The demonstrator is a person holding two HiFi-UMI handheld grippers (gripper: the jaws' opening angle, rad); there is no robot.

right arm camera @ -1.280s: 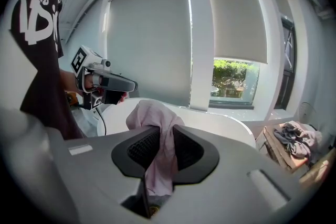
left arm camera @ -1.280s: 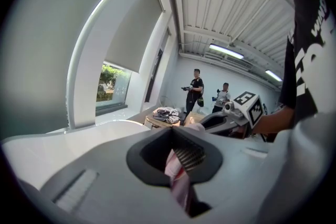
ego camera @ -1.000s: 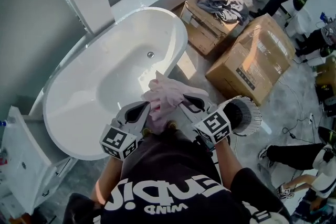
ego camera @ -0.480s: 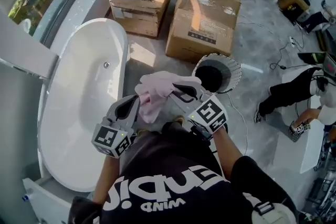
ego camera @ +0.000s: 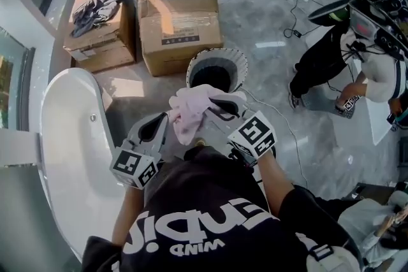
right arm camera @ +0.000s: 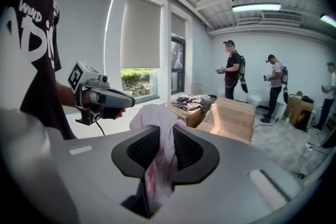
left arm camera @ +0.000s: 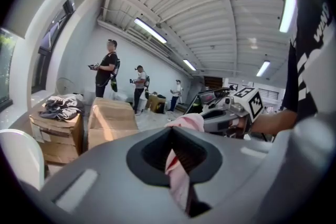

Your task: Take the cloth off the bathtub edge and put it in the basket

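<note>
Cloth point(ego camera: 191, 106) hangs pinched tight in the fingers of left gripper point(ego camera: 168, 119) and right gripper point(ego camera: 215, 104); basket point(ego camera: 215, 53) at twelve o'clock.

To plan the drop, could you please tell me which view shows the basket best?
The head view: the round white slatted basket stands on the floor, its dark opening visible, just beyond the held pink cloth. Neither gripper view shows it.

Glossy bathtub point(ego camera: 67, 156), soft pink cloth point(ego camera: 191, 108)
</note>
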